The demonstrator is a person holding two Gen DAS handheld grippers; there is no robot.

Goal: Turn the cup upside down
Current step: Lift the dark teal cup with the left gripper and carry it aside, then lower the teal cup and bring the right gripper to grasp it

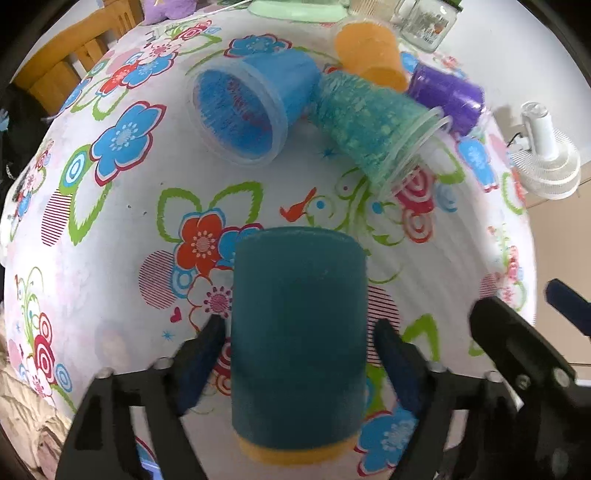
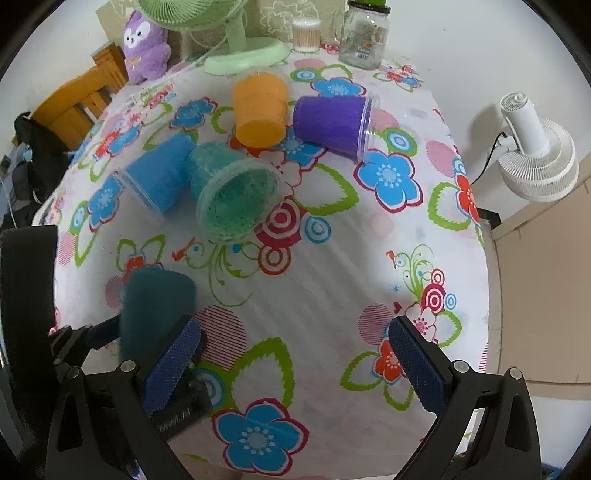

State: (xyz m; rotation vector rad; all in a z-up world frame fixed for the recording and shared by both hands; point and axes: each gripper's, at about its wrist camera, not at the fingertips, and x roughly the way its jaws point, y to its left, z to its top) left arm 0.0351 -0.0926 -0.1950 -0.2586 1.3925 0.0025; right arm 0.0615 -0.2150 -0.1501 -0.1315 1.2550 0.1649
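Observation:
A dark teal cup (image 1: 299, 332) stands bottom-up on the flowered tablecloth, over a yellow cup rim (image 1: 295, 448). My left gripper (image 1: 299, 362) straddles it with both blue pads close to its sides; a narrow gap shows on the right. In the right wrist view the same cup (image 2: 155, 306) sits at the lower left between the left gripper's fingers. My right gripper (image 2: 291, 373) is open and empty above the cloth. A blue cup (image 1: 251, 107), a green speckled cup (image 1: 369, 125), an orange cup (image 1: 369, 55) and a purple cup (image 1: 447, 96) lie on their sides farther back.
A green fan base (image 2: 247, 55), a glass jar (image 2: 365, 37), a cotton swab tub (image 2: 306, 34) and a purple plush toy (image 2: 146, 46) stand at the table's far edge. A white fan (image 2: 535, 147) stands off the right edge. A wooden chair (image 2: 81, 99) is at the left.

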